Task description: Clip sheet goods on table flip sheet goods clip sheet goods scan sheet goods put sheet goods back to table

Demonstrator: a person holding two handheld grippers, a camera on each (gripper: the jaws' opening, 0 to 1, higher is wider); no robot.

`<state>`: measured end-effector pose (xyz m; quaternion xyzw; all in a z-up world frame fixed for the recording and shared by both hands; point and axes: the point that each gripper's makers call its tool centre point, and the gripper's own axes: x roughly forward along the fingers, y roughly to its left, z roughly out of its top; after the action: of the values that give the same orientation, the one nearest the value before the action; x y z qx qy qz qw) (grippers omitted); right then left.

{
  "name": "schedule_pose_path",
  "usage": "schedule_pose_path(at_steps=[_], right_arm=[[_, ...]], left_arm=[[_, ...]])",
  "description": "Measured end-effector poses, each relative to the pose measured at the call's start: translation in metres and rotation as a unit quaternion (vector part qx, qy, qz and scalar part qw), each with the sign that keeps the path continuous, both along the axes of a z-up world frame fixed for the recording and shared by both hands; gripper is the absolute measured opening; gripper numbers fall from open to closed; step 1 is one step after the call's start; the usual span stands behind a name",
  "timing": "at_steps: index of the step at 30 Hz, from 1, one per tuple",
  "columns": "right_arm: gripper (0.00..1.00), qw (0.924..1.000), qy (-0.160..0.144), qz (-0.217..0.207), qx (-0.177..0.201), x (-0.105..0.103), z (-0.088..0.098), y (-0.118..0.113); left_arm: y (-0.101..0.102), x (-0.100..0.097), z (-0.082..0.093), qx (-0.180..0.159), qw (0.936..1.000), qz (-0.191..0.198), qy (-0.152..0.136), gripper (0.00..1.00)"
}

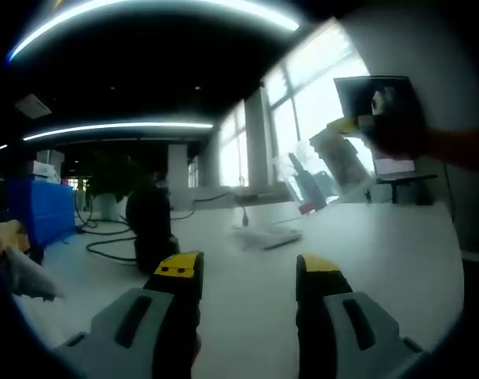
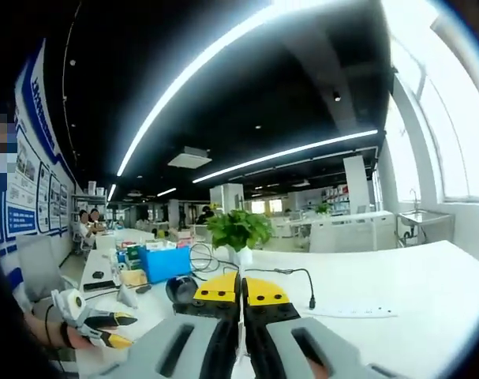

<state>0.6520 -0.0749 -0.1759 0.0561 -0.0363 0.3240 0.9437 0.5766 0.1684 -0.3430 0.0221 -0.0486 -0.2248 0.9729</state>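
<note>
Right gripper [image 1: 357, 124] apparently with sheet goods [image 1: 339, 158]

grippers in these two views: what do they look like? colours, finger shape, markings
Both match: the left gripper and right gripper have grey moulded fingers with a dark recessed slot along each, ending in yellow caps over black pads. The left gripper's cap carries small dark dots. No cables or sleeves visible on them.
</note>
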Motion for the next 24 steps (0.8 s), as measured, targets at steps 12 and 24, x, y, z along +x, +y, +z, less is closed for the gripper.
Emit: schedule_pose_path(at_steps=[12, 24], right_arm=[[0.0, 0.9999, 0.004, -0.011, 0.005, 0.029, 0.006, 0.018], [0.0, 0.9998, 0.001, -0.012, 0.015, 0.052, 0.01, 0.042]], left_arm=[[-0.001, -0.001, -0.001, 0.005, 1.0, -0.004, 0.0, 0.39], [-0.002, 0.0, -0.003, 0.012, 0.9999, -0.004, 0.002, 0.39]])
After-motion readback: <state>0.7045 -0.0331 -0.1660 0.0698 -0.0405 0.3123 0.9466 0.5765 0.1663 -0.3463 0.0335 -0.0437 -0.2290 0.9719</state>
